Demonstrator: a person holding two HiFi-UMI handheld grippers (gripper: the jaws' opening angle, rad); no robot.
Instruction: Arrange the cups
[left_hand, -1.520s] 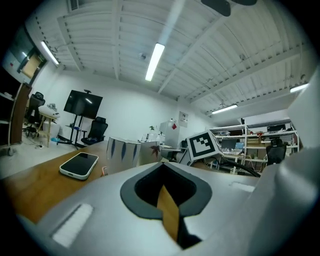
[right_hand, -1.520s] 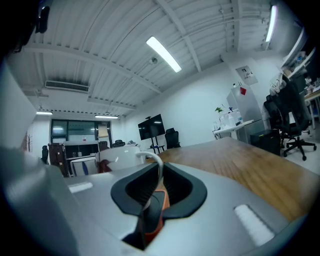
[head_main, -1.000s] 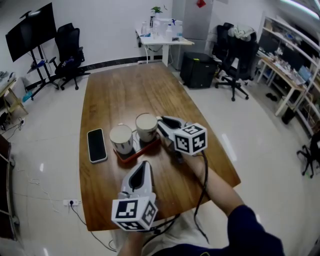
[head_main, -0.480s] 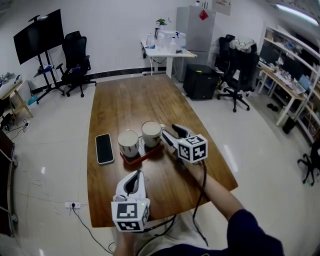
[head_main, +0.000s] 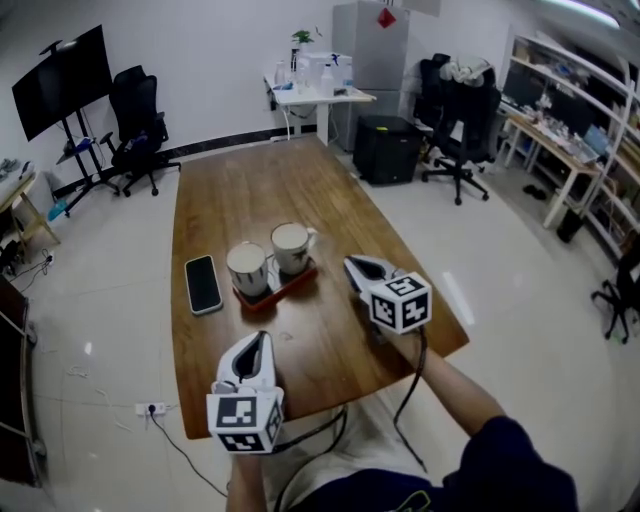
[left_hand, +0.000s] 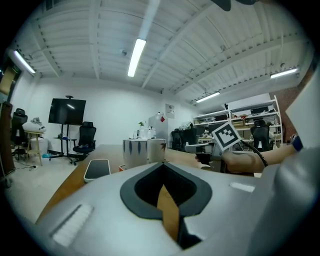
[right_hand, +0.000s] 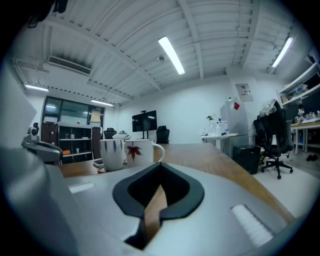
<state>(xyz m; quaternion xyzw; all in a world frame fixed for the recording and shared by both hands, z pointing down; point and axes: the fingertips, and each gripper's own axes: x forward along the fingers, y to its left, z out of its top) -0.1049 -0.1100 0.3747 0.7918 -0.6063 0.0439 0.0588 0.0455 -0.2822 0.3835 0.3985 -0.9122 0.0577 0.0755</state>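
Two white cups stand side by side on a red tray (head_main: 281, 291) on the wooden table. The left cup (head_main: 246, 270) has blue marks; the right cup (head_main: 291, 247) bears a red leaf, its handle turned right. My right gripper (head_main: 352, 264) hovers to the right of the tray, clear of the leaf cup, shut and empty. My left gripper (head_main: 262, 339) is near the table's front edge, well short of the tray, also shut on nothing. The right gripper view shows both cups (right_hand: 112, 154) (right_hand: 141, 151) ahead, beyond the closed jaws. The left gripper view has them (left_hand: 136, 152) further off.
A black phone (head_main: 203, 283) lies flat left of the tray, also seen as the phone (left_hand: 97, 169) in the left gripper view. The table's far half (head_main: 260, 185) stretches away. Office chairs, a screen on a stand and desks surround the table on the floor.
My right gripper has pulled back to the right, away from the leaf cup's handle, and now sits shut. My left gripper has drawn back toward the front edge. Cups and tray stay put.
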